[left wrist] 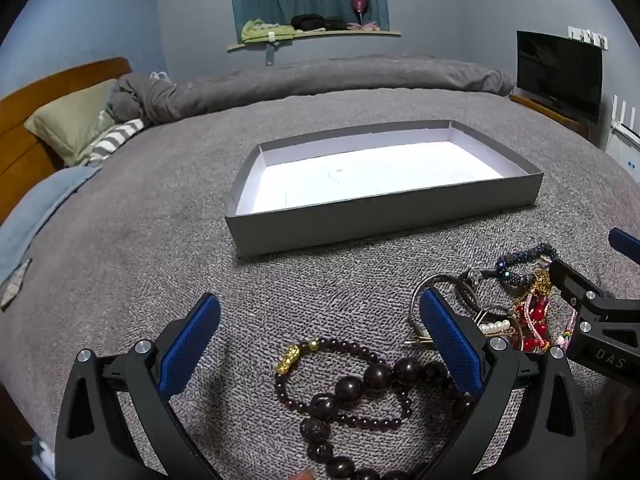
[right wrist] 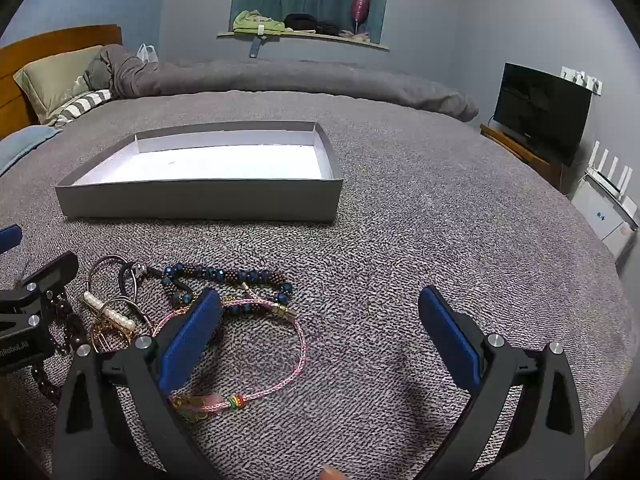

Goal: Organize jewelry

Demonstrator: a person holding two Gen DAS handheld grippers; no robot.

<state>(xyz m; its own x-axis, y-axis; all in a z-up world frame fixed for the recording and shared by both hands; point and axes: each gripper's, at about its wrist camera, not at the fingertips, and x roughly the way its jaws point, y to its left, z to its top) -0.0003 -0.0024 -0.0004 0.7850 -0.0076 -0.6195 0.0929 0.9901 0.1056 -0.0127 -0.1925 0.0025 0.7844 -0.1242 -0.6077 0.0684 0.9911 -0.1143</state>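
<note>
Several pieces of jewelry lie in a loose heap on the grey bed cover (right wrist: 400,240), in front of a shallow grey box (right wrist: 200,200) with a white inside. Nearest my left hand-held gripper (left wrist: 320,344) is a bracelet of large dark wooden beads (left wrist: 352,388), overlapping a thinner dark bead bracelet (left wrist: 340,346) that carries a gold charm. My left hand-held gripper is spread wide, holding nothing; the thin bracelet sits between its blue pads, and the right pad (left wrist: 448,340) lies over the edge of the pile near some metal rings (left wrist: 440,284).

Beside my right hand-held gripper (right wrist: 320,340) I see a blue-and-brown beaded strand (right wrist: 228,276), a pink braided cord bracelet (right wrist: 296,344) with small coloured beads, a pearl clip (right wrist: 108,312) and gold-toned pieces (right wrist: 108,334). This hand-held gripper is also wide open and empty; its left pad (right wrist: 192,336) lies over the pink cord, while its right pad is over bare cover, well apart from the jewelry. The box sits farther back on the bed, apart from the heap.
</note>
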